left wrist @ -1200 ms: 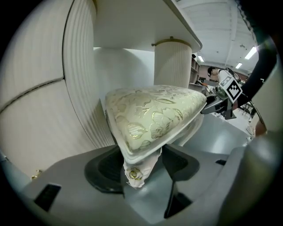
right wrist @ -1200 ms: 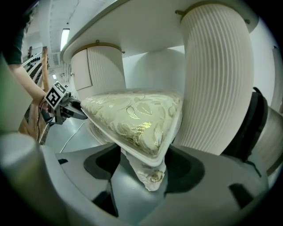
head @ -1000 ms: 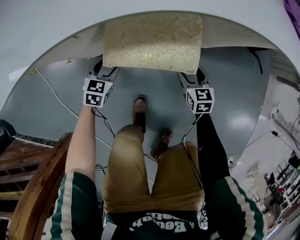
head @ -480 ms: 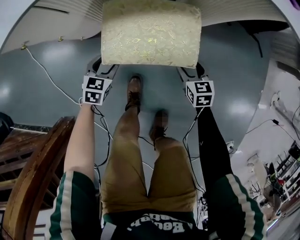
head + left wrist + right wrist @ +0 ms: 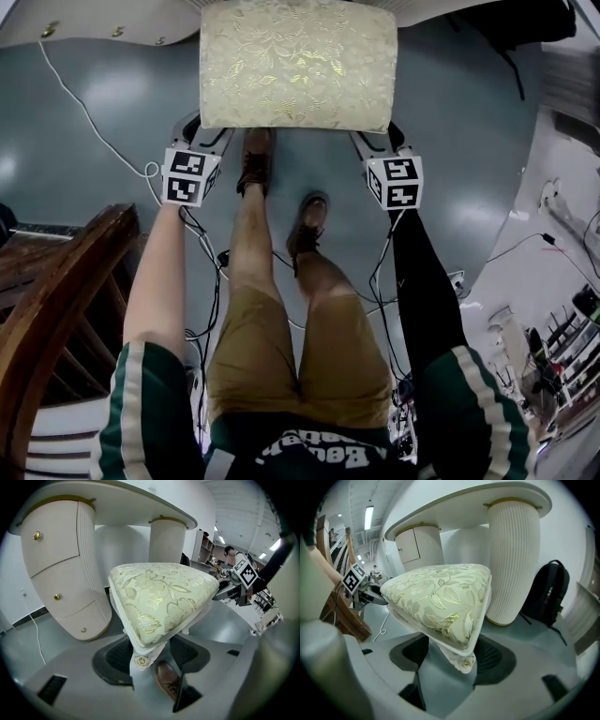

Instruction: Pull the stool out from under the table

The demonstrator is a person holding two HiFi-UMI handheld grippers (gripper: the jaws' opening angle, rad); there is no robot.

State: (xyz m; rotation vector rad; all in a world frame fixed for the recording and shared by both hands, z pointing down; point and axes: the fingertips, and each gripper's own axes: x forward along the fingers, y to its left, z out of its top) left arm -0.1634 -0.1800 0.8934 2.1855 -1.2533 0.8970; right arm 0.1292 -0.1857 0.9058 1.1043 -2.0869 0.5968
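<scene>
Your left gripper and right gripper each sit at a near corner of the gold-flowered cream cushioned stool. The stool stands on the glossy grey-blue floor. Its far edge is up by the rim of the white curved tabletop and the rest of the seat is out in front. In the left gripper view your jaws stand wide, clamped around the stool's corner leg, with the cushion corner just above them. In the right gripper view the jaws are equally wide, closed on the other corner leg. One of your brown leather shoes reaches just under the seat's near edge. A black backpack leans beside the ribbed white pedestal, and a dark wooden chair is at your left
</scene>
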